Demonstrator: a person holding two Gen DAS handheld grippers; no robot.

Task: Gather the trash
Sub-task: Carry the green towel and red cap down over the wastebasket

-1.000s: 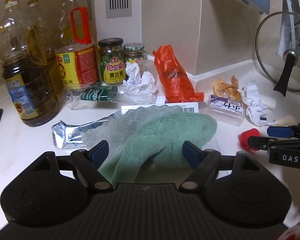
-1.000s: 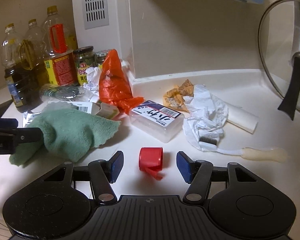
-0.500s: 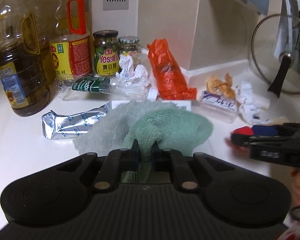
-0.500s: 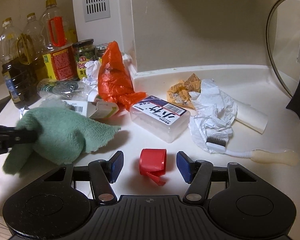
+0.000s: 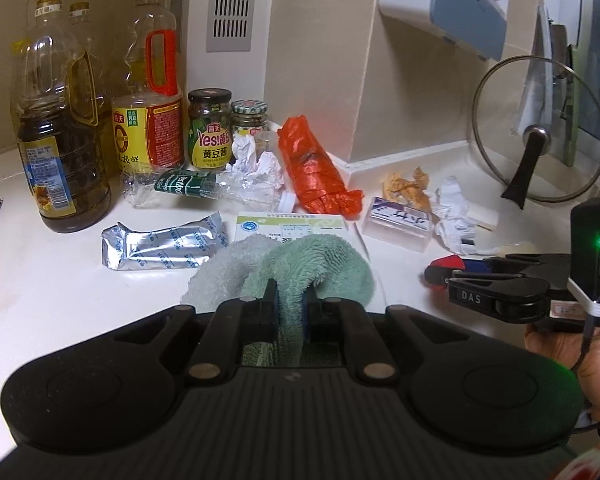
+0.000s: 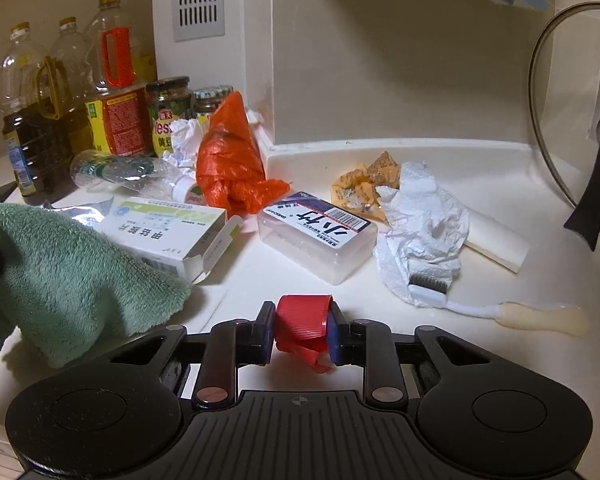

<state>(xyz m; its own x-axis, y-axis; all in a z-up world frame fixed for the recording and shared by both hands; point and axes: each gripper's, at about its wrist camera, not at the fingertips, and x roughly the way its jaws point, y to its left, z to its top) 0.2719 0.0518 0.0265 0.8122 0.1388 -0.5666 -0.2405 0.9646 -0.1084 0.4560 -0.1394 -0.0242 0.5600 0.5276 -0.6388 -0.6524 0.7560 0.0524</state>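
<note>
My left gripper [image 5: 290, 292] is shut on a fold of the green cloth [image 5: 320, 264], lifted a little off the white counter [image 5: 40, 300]; the cloth [image 6: 60, 264] also hangs at the left of the right wrist view. The jaws of my right gripper [image 6: 300, 312] are closing, and their pads press both sides of the red bottle cap [image 6: 300, 322] on the counter. Beyond lie a medicine box [image 6: 168, 232], an orange plastic bag [image 6: 230, 160], a clear labelled box [image 6: 316, 236], a crumpled tissue [image 6: 420, 224], a toothbrush [image 6: 480, 312], a snack wrapper [image 6: 364, 188], a silver foil pack [image 5: 164, 244] and a crushed bottle [image 5: 188, 190].
Oil bottles [image 5: 60, 160] and two jars [image 5: 210, 132] stand at the back left against the wall. A glass pot lid [image 5: 540, 140] leans at the back right. A person's hand [image 5: 580, 352] holds the right gripper at the right edge.
The left gripper shut on the green cloth and pulled it up and back, uncovering the medicine box. The right gripper's jaws went from wide beside the red cap to pressing on it.
</note>
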